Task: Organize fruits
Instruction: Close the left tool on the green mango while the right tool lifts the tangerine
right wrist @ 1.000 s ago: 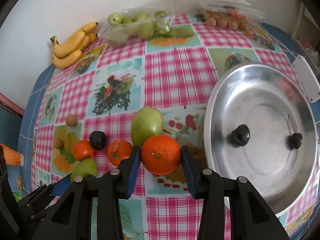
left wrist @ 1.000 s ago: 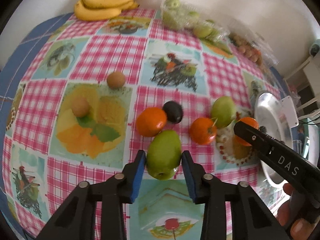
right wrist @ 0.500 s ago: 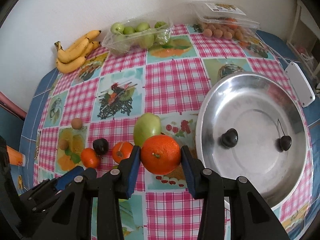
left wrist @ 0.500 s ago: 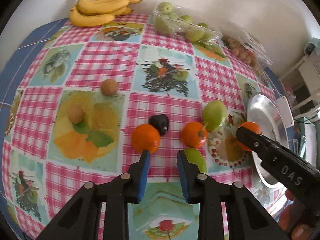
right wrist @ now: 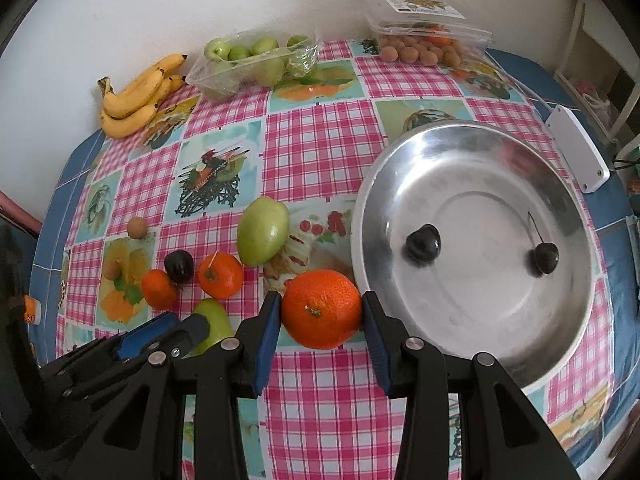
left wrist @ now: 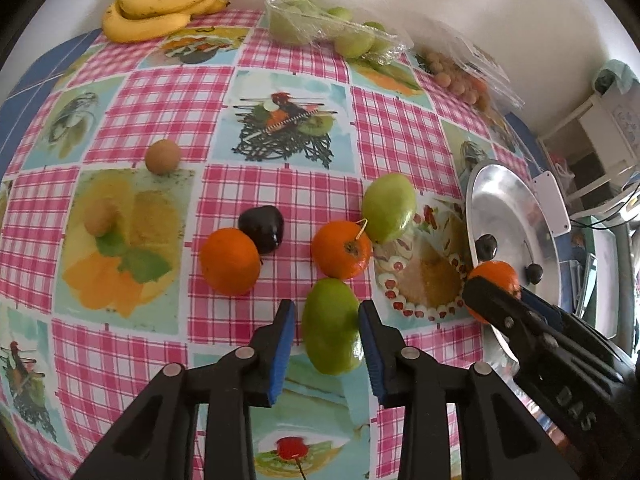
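My left gripper (left wrist: 326,330) stands around a green pear (left wrist: 331,326) lying on the checked tablecloth; its jaws look open, with small gaps to the fruit. My right gripper (right wrist: 322,314) is shut on an orange (right wrist: 322,308), held just left of the steel bowl (right wrist: 472,152). The bowl holds two dark cherries (right wrist: 424,245). Loose on the cloth are a second green pear (left wrist: 389,207), two oranges (left wrist: 341,249) (left wrist: 230,261), a dark plum (left wrist: 262,228) and two small brown fruits (left wrist: 162,156).
Bananas (left wrist: 160,4), a bag of green apples (left wrist: 320,20) and a clear box of small orange-brown fruits (right wrist: 428,42) line the far wall. A white box (right wrist: 576,154) lies right of the bowl. The table's blue edge runs along the left.
The green pear slipped out of my left gripper to the right; the gripper now stands around it again. My right gripper has risen with the orange, staying shut.
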Action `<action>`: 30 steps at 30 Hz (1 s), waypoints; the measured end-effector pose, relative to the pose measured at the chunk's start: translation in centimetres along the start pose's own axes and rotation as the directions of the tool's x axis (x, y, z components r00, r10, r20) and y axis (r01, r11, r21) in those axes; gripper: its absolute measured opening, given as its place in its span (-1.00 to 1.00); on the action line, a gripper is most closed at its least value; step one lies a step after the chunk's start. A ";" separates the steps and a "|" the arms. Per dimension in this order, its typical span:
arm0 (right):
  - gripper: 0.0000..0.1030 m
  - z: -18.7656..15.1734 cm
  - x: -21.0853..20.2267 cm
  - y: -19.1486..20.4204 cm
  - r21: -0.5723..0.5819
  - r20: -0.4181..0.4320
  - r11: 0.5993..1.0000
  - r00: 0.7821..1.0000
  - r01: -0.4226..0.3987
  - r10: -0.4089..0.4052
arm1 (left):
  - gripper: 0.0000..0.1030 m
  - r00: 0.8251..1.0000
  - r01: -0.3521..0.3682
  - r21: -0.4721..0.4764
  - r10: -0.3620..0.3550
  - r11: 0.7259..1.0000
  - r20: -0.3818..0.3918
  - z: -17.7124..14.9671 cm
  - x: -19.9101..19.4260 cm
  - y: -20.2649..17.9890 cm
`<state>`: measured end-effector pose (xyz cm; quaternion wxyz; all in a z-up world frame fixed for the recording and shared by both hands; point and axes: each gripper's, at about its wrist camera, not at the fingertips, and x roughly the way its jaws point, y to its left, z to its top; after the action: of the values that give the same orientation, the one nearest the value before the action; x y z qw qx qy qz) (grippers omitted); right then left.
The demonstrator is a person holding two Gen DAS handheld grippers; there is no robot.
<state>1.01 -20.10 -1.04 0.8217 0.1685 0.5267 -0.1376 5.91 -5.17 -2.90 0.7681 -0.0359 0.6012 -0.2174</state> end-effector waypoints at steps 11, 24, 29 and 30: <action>-0.18 -0.3 -0.3 0.1 -0.030 -0.002 1.000 1.000 0.005 -0.005 | -0.08 0.999 0.029 -0.023 -0.030 0.999 -0.044 0.0 1.6 -0.2; -0.18 -0.3 -0.1 -0.1 -0.015 -0.006 1.000 1.000 0.012 -0.012 | -0.24 0.999 0.051 -0.095 -0.053 0.994 -0.015 0.0 0.7 1.1; -0.18 -0.2 -1.0 -0.3 -0.009 0.028 1.000 1.000 0.003 -0.003 | -0.24 0.996 0.049 -0.077 -0.043 0.996 0.077 0.4 -1.8 0.8; -0.18 -0.1 -1.1 -0.3 -0.008 0.032 1.000 0.999 0.002 -0.002 | -0.24 0.995 0.049 -0.072 -0.043 0.996 0.085 0.5 -2.0 0.7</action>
<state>0.32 -20.27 -0.09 0.8306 0.1625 0.5141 -0.1389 6.20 -3.90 -1.18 0.7856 -0.0873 0.5752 -0.2108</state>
